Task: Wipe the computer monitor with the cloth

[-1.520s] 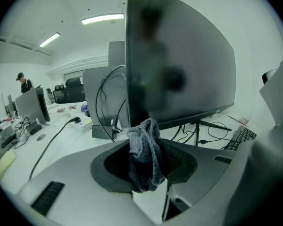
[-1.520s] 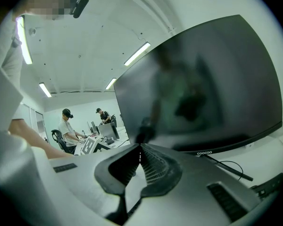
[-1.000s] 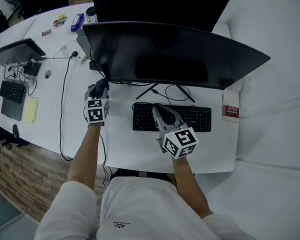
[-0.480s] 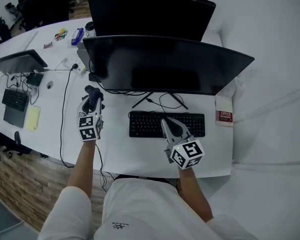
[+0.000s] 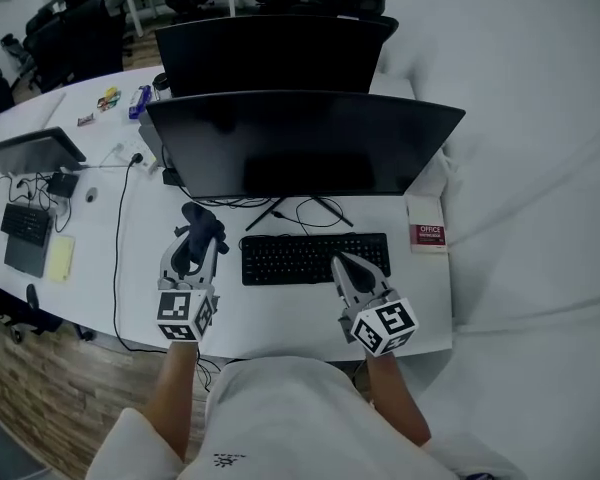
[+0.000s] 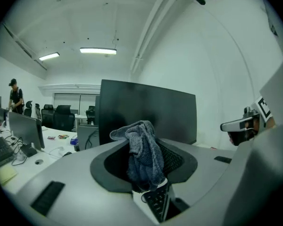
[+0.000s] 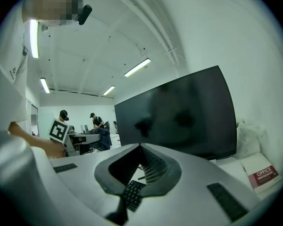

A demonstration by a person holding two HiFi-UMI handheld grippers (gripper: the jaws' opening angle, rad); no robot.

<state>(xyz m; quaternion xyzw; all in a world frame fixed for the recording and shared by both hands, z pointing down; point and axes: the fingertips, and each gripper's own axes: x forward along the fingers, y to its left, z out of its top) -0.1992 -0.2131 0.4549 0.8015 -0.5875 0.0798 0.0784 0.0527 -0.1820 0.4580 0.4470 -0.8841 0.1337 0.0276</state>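
Note:
The dark computer monitor (image 5: 300, 146) stands switched off at the middle of the white desk (image 5: 280, 313). My left gripper (image 5: 194, 236) hovers in front of its left end, left of the keyboard, and is shut on a dark grey cloth (image 5: 202, 224). In the left gripper view the bunched cloth (image 6: 144, 152) sticks up between the jaws, with the monitor (image 6: 146, 112) behind it. My right gripper (image 5: 339, 261) is shut with nothing in it, its tips over the keyboard's right part. In the right gripper view the monitor (image 7: 179, 117) fills the middle.
A black keyboard (image 5: 315, 258) lies under the screen, with cables (image 5: 310, 211) round the stand. A red-and-white box (image 5: 426, 236) sits at the right. A second monitor (image 5: 270, 53) stands behind. Laptop (image 5: 35, 151), another keyboard (image 5: 22, 224) and small items lie to the left.
Both grippers have pulled back from the monitor toward the desk's front edge. The left one still holds the cloth; the right one has stayed shut.

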